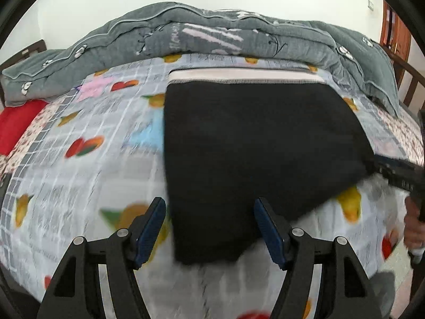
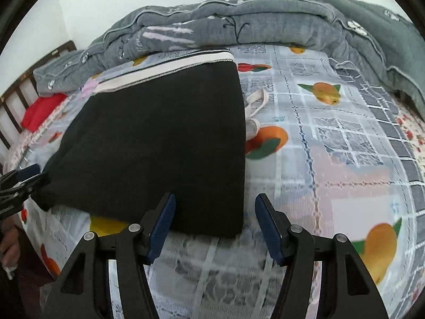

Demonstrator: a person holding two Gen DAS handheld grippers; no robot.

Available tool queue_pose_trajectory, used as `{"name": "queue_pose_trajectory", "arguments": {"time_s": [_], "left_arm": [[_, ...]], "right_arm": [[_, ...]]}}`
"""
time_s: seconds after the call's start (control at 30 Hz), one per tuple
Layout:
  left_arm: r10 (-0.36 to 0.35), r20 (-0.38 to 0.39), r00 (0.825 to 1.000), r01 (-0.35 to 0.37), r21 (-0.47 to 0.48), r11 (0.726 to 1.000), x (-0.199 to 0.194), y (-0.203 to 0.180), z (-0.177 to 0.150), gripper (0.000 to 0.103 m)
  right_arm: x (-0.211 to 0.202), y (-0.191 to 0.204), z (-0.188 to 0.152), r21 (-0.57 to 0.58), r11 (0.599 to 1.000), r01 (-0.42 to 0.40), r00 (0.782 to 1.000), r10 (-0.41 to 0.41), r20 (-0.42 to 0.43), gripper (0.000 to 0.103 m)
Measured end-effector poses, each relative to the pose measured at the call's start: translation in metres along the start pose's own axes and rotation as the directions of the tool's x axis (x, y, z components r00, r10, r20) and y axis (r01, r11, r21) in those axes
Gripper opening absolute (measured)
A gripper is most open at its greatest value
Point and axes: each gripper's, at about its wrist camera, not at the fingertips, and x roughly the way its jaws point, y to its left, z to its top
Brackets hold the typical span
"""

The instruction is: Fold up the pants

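Observation:
The black pants (image 1: 255,143) lie folded in a compact block on the bed, white waistband (image 1: 244,77) at the far edge. They also show in the right wrist view (image 2: 159,138), with a white drawstring (image 2: 256,106) sticking out on their right side. My left gripper (image 1: 209,228) is open and empty, just above the pants' near left corner. My right gripper (image 2: 215,226) is open and empty over the pants' near right corner. It also shows at the right edge of the left wrist view (image 1: 398,171).
The bed has a grey checked sheet with fruit prints (image 2: 332,138). A rumpled grey quilt (image 1: 212,34) lies along the far side. A red cloth (image 1: 16,125) lies at the far left. A dark wooden bed frame (image 2: 16,98) runs along the left.

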Motion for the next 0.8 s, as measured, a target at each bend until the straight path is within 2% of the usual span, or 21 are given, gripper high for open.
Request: {"name": "queue_pose_trajectory", "arguments": {"time_s": [0.13, 0.27, 0.33, 0.5, 0.53, 0.57, 0.6, 0.7, 0.8], "left_arm": [[0.027, -0.04, 0.999, -0.026, 0.017, 1.0, -0.007, 0.009, -0.017, 0.069], [0.074, -0.076, 0.994, -0.068, 0.084, 0.994, -0.007, 0.008, -0.034, 0.068], [0.103, -0.069, 0.992, -0.094, 0.118, 0.989, -0.005, 0.005, -0.038, 0.067], [0.113, -0.03, 0.993, -0.107, 0.157, 0.982, 0.002, -0.008, -0.03, 0.067], [0.123, -0.021, 0.992, -0.118, 0.161, 0.98, 0.005, -0.01, -0.027, 0.061], [0.112, -0.011, 0.994, -0.109, 0.156, 0.982, 0.008, -0.011, -0.023, 0.045], [0.083, -0.012, 0.996, -0.081, 0.142, 0.987, 0.01, -0.011, -0.02, 0.036], [0.078, 0.043, 0.996, -0.08, 0.051, 0.995, 0.008, -0.001, -0.015, 0.027], [0.072, 0.006, 0.997, -0.071, -0.066, 0.995, 0.023, 0.02, -0.018, 0.024]], "right_arm": [[-0.009, 0.002, -0.003, 0.01, 1.0, 0.011, 1.0, -0.011, -0.004, 0.06], [-0.017, 0.003, -0.011, 0.008, 1.0, 0.012, 1.0, -0.012, -0.013, 0.06], [-0.02, 0.003, -0.014, 0.005, 1.0, 0.022, 1.0, -0.022, -0.012, 0.06], [-0.028, 0.003, -0.02, 0.004, 0.999, 0.033, 0.999, -0.033, -0.004, 0.06], [-0.029, 0.003, -0.02, 0.005, 0.999, 0.036, 0.999, -0.036, -0.003, 0.06], [-0.029, 0.002, -0.02, 0.008, 0.999, 0.039, 0.999, -0.039, -0.003, 0.06], [-0.03, 0.001, -0.02, 0.012, 0.999, 0.04, 0.999, -0.04, -0.003, 0.06], [-0.029, -0.001, -0.02, 0.018, 0.999, 0.041, 0.999, -0.041, -0.009, 0.06], [-0.027, 0.0, -0.021, 0.009, 0.999, 0.051, 0.999, -0.051, -0.013, 0.06]]}}
